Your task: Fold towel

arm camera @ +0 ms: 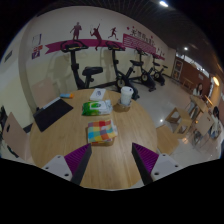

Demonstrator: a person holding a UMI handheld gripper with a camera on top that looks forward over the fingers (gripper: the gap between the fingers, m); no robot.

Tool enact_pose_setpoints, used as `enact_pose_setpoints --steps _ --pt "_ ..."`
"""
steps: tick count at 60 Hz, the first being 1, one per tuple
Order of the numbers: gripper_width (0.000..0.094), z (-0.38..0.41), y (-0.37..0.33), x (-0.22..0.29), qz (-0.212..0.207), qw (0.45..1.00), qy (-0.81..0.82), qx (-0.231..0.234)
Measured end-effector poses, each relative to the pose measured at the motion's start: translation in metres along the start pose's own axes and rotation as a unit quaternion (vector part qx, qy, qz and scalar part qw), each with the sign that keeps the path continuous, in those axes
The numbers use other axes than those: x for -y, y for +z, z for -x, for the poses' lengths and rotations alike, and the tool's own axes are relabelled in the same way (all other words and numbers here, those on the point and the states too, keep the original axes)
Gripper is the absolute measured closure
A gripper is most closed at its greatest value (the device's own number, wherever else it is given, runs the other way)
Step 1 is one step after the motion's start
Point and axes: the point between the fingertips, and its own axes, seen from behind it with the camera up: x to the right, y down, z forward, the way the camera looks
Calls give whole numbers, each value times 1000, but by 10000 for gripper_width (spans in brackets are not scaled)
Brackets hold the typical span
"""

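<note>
A folded towel [101, 132] with bright blocks of yellow, green, pink and orange lies on the round wooden table [130, 130], just ahead of my fingers and a little left of centre. My gripper [112, 162] hovers above the table's near part. Its two fingers, with purple pads [78, 160], stand wide apart and hold nothing. Only bare wood shows between them.
Beyond the towel stand a green and white box [98, 106], a small pale packet [98, 94] and a white jug [127, 96]. Exercise bikes [120, 70] line the far wall. A dark chair [12, 130] stands left; tables and chairs [195, 115] stand right.
</note>
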Motion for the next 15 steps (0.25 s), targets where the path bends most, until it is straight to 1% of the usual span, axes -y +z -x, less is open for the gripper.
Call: enact_pose_setpoints --steps 6,9,15 --pt "82 1 -4 2 -8 1000 -2 -5" --pt "84 6 -4 1 -3 1000 8 2" --pt "86 12 -7 3 -8 1000 22 10"
